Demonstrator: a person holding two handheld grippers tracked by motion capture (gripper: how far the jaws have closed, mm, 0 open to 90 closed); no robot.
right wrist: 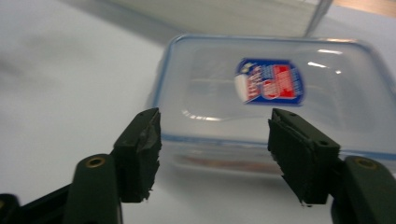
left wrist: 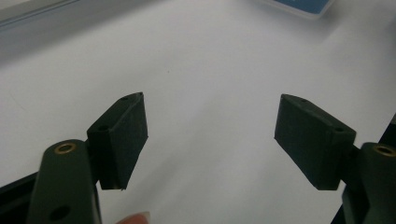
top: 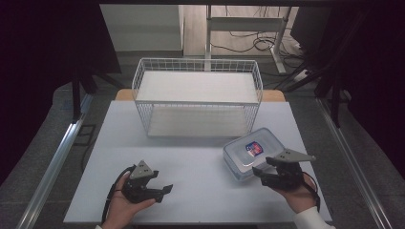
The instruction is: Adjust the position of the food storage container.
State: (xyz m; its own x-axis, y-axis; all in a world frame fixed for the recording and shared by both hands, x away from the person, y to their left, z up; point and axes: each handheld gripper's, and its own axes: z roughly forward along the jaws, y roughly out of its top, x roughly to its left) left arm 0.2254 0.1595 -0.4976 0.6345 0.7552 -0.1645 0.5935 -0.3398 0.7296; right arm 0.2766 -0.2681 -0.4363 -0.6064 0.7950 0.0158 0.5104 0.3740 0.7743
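Observation:
A clear plastic food container (top: 253, 150) with a blue-rimmed lid and a red and blue label lies on the white table (top: 191, 162), front right. My right gripper (top: 259, 175) sits at its near edge, pointing at it. In the right gripper view the jaws of the right gripper (right wrist: 215, 149) stand apart before the container's (right wrist: 266, 93) near wall, and the pads do not press on it. My left gripper (top: 162, 191) rests at the front left, held by a hand and pointing right. Its jaws (left wrist: 210, 135) are open over bare table, with nothing between them.
A white two-level wire basket shelf (top: 198, 100) stands at the back middle of the table, just behind the container. The table's front edge runs close under both hands. Dark stands and metal rails flank the table on both sides.

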